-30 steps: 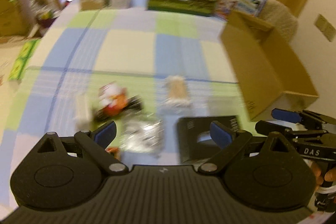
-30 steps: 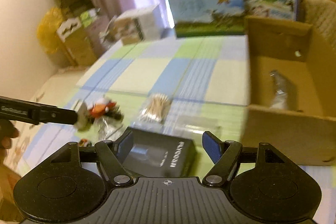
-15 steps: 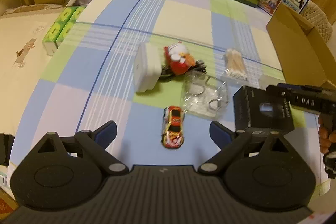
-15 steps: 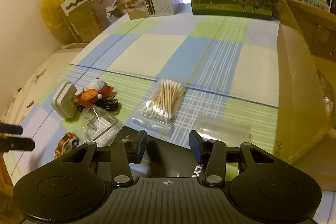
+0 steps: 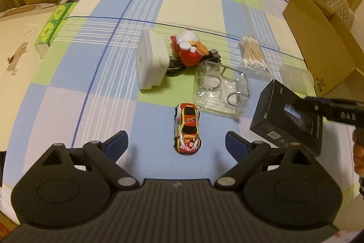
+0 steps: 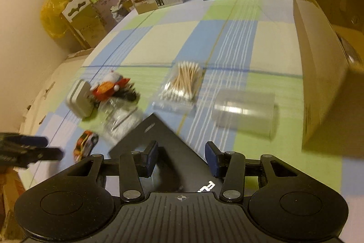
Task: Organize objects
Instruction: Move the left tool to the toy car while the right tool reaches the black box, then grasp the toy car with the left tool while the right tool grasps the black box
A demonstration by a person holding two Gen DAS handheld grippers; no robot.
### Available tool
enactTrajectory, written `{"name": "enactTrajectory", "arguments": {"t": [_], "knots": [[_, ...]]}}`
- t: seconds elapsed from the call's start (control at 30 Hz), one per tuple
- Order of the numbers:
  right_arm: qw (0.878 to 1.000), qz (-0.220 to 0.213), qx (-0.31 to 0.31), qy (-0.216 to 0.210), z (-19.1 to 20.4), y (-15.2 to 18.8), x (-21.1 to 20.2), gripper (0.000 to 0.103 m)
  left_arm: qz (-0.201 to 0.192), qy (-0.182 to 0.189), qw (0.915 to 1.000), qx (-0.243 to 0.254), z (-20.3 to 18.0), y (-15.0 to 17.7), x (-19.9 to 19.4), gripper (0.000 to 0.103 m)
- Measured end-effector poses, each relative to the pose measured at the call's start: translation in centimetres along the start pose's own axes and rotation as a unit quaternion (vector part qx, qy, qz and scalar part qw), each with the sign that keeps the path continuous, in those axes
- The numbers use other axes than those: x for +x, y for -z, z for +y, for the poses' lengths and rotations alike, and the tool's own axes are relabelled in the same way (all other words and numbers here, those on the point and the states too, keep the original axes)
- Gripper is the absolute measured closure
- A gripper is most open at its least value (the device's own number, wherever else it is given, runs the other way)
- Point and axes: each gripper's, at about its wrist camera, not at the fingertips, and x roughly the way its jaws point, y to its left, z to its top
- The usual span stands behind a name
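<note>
While the left tool (image 5: 177, 142) hangs wide open and empty over the toy car (image 5: 187, 128), the car is seen lying loose on the counter (image 5: 109, 74), framed between the fingers. If the tool is closed off-centre, the car could be rolled away on its wheels. The black box (image 5: 287, 115) is seen tilted, pinched by the right tool (image 5: 302, 104) at its window edge; slip is judged likely.

From the right wrist view, the right tool (image 6: 180, 157) is seen partly closed on the black box (image 6: 159, 142), corner forward. The cardboard box (image 6: 318, 74) stands near at right; its wall could be clipped. The clear tube (image 6: 244, 112) and cotton swabs (image 6: 182, 83) lie in the path.
</note>
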Motion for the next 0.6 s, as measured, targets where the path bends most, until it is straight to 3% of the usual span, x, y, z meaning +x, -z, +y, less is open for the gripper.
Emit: {"name": "enactTrajectory", "arguments": {"t": [0.27, 0.6], "knots": [[1.000, 0.018, -0.002, 0.010, 2.6, 2.7, -1.7, 0.055, 0.013, 0.003, 0.9989, 0.045, -1.2, -0.3, 2.3, 0.021], [0.999, 0.006, -0.024, 0.038, 4.9, 2.4, -1.5, 0.029, 0.024, -0.004, 0.9972, 0.071, -1.6, -0.8, 4.4, 0.041]]}}
